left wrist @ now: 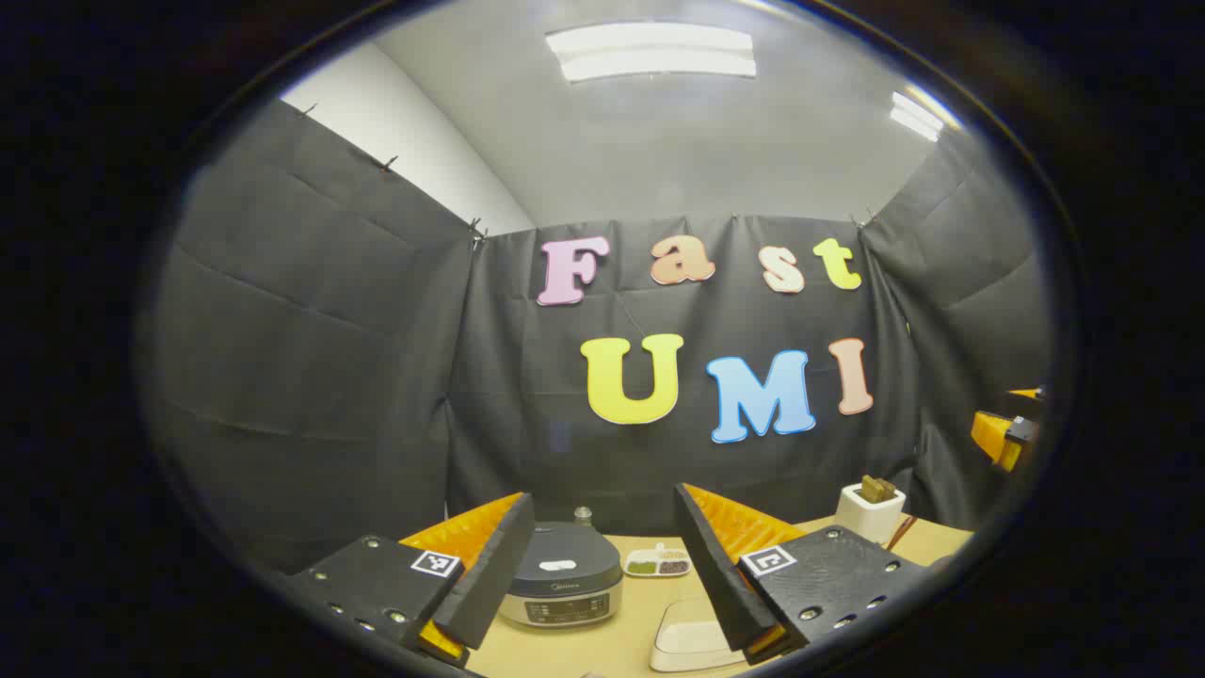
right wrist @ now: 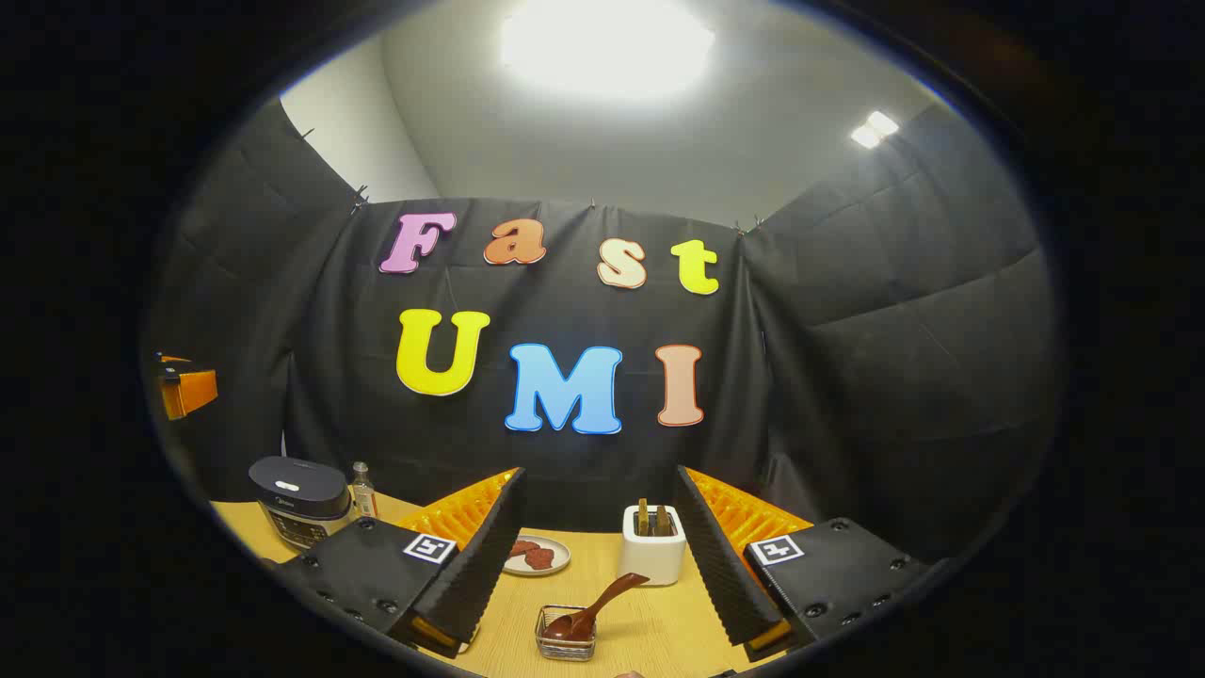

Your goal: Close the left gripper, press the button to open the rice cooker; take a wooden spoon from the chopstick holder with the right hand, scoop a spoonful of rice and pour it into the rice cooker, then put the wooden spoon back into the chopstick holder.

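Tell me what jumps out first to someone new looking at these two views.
In the left gripper view, the closed rice cooker sits dead ahead on the table between the open left gripper. In the right gripper view, a wooden spoon rests in a small wire basket just ahead of the open right gripper, with the white chopstick holder behind it.
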